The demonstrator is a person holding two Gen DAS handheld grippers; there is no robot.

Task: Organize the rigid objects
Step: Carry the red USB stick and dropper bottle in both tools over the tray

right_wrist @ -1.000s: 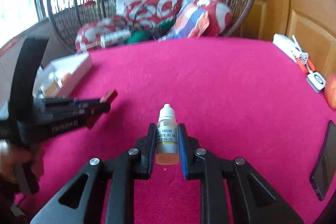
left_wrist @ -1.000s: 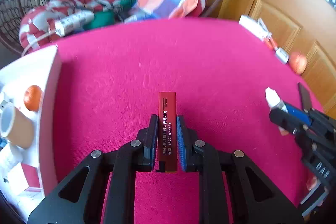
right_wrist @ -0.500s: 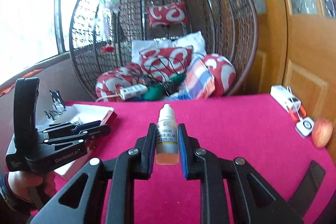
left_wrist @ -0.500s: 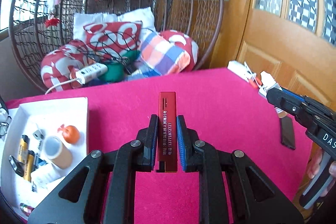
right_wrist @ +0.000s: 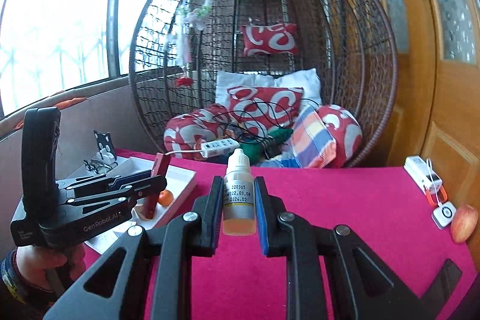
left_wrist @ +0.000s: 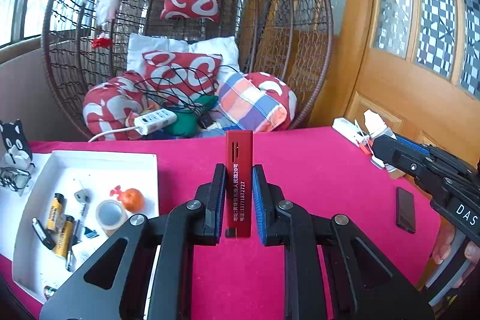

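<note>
My left gripper (left_wrist: 238,173) is shut on a flat red stick (left_wrist: 238,170) with white print, held upright above the pink table (left_wrist: 315,170). A small dropper bottle (right_wrist: 239,194) with a white cap and amber liquid stands upright between the pads of my right gripper (right_wrist: 239,185), which is shut on it. A white tray (left_wrist: 30,245) at the left holds batteries, a tape roll and a small orange ball. In the right wrist view the left gripper (right_wrist: 150,185) hangs over the tray's (right_wrist: 183,173) near edge. The right gripper (left_wrist: 378,140) enters the left wrist view from the right.
A black phone (left_wrist: 406,210) lies on the table at the right. A white charger (right_wrist: 423,174), a small white device (right_wrist: 444,213) and an apple (right_wrist: 463,222) sit near the right edge. A wicker egg chair (right_wrist: 270,20) with cushions and a power strip (left_wrist: 154,120) stands behind the table.
Both grippers have risen and tilted up, so the views now take in the egg chair and door. The tray has come fully into the left wrist view. Both grips are unchanged.
</note>
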